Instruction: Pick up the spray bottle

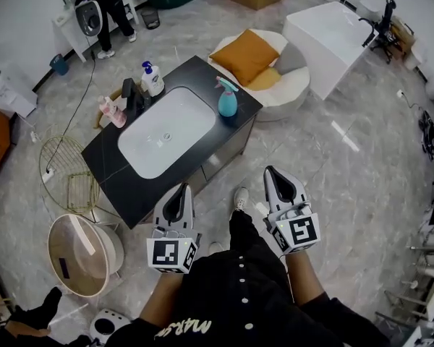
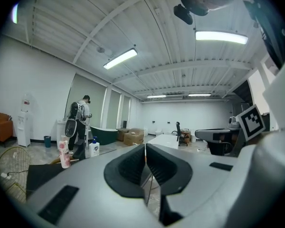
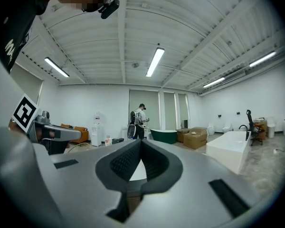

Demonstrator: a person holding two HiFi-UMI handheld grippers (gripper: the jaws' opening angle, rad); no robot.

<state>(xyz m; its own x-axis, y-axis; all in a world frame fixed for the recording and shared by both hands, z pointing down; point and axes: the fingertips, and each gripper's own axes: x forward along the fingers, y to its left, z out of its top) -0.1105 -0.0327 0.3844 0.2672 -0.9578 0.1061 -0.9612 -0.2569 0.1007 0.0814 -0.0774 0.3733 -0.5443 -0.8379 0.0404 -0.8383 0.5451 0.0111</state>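
Close below the head camera, the left gripper (image 1: 182,187) and right gripper (image 1: 270,170) are held side by side, each with its jaws pressed together on nothing. Well ahead of them, the blue spray bottle (image 1: 227,100) stands upright on the far right corner of the black counter (image 1: 112,166), just beside the white sink (image 1: 166,132), touched by neither gripper.
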